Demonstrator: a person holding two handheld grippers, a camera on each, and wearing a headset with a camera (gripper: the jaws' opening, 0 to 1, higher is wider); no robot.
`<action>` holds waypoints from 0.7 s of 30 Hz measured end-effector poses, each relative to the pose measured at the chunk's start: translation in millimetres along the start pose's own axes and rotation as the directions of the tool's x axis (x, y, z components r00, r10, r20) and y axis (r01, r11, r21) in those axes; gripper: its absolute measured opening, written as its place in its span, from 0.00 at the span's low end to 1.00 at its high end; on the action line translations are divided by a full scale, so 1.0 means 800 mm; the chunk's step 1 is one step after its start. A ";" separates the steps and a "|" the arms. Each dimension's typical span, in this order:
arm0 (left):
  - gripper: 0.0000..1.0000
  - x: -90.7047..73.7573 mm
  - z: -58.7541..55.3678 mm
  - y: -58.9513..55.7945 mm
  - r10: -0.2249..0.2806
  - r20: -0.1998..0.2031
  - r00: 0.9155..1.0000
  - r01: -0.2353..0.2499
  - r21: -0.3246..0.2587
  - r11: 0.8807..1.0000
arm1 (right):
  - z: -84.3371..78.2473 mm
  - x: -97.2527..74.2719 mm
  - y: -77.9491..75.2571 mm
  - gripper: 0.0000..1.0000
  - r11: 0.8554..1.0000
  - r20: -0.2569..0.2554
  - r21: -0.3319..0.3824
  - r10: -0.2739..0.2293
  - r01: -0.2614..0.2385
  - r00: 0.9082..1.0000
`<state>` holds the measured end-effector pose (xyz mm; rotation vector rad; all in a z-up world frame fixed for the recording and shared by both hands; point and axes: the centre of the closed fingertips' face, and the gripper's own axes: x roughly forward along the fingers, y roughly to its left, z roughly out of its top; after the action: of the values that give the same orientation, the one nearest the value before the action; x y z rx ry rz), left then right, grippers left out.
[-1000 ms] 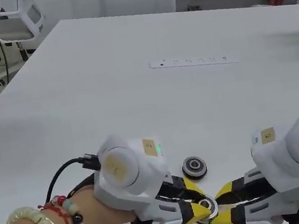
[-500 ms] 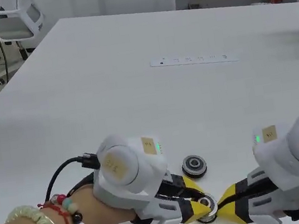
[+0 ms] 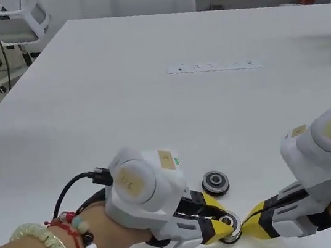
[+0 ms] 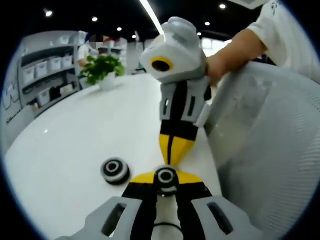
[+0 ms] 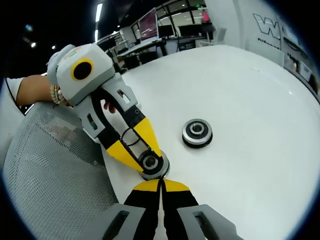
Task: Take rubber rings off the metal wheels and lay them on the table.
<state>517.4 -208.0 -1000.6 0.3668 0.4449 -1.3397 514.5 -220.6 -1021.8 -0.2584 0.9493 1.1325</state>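
Observation:
A small metal wheel [image 3: 228,221] with a black rubber ring is held just above the white table [image 3: 145,71] near its front edge. My left gripper [image 3: 224,227] is shut on this wheel [image 4: 166,175], its yellow-tipped jaws on either side. My right gripper [image 3: 247,219] comes in from the right with its jaws together, pinching the ring at the wheel's rim [image 5: 152,164]. The right gripper [image 5: 160,183] meets the left gripper [image 5: 149,161] tip to tip. A second wheel [image 3: 215,183] with its ring on lies flat on the table just behind.
A white power strip [image 3: 214,66] lies across the middle of the table. A mesh chair back [image 5: 55,165] stands close to the table's near edge. A potted plant [image 4: 102,70] sits at the far right corner, and an office chair [image 3: 10,25] stands off the far left.
The right gripper's jaws have closed at the rim of the held wheel, and that hand has rolled and lifted a little. The left gripper has kept still.

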 end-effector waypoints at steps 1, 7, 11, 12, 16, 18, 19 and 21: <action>0.14 0.000 0.000 0.000 0.000 0.000 1.000 0.000 -0.002 1.000 | 0.000 0.000 0.000 0.00 1.000 0.003 0.013 0.004 -0.004 1.000; 0.14 0.000 0.000 0.001 0.002 0.001 1.000 -0.002 0.001 1.000 | 0.001 -0.001 0.000 0.00 0.997 0.025 0.074 0.022 -0.023 0.999; 0.14 0.000 0.000 0.003 0.009 0.000 1.000 -0.009 -0.001 1.000 | 0.004 -0.002 -0.001 0.00 0.996 0.037 0.088 0.021 -0.024 0.999; 0.14 0.000 0.000 0.003 0.010 0.001 1.000 -0.010 -0.003 1.000 | 0.005 -0.003 -0.001 0.00 0.995 0.041 0.092 0.023 -0.026 0.999; 0.14 0.000 0.000 0.004 0.011 0.002 1.000 -0.011 -0.002 1.000 | 0.009 -0.005 -0.006 0.00 0.992 0.071 0.128 0.009 -0.018 0.997; 0.14 -0.001 0.000 0.004 0.012 0.004 1.000 -0.012 -0.005 1.000 | 0.023 -0.011 0.001 0.00 0.976 0.124 0.203 0.052 -0.076 0.991; 0.14 0.000 0.000 0.004 0.012 0.003 1.000 -0.012 -0.003 1.000 | 0.017 -0.008 -0.002 0.00 0.985 0.104 0.167 0.034 -0.051 0.994; 0.14 0.000 0.000 0.003 0.011 0.004 1.000 -0.011 -0.003 1.000 | 0.020 -0.008 -0.001 0.00 0.983 0.110 0.172 0.038 -0.056 0.993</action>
<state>520.0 -207.3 -1000.7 0.3640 0.4410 -1.3293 522.8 -215.4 -1008.0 -0.0325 0.9572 1.0875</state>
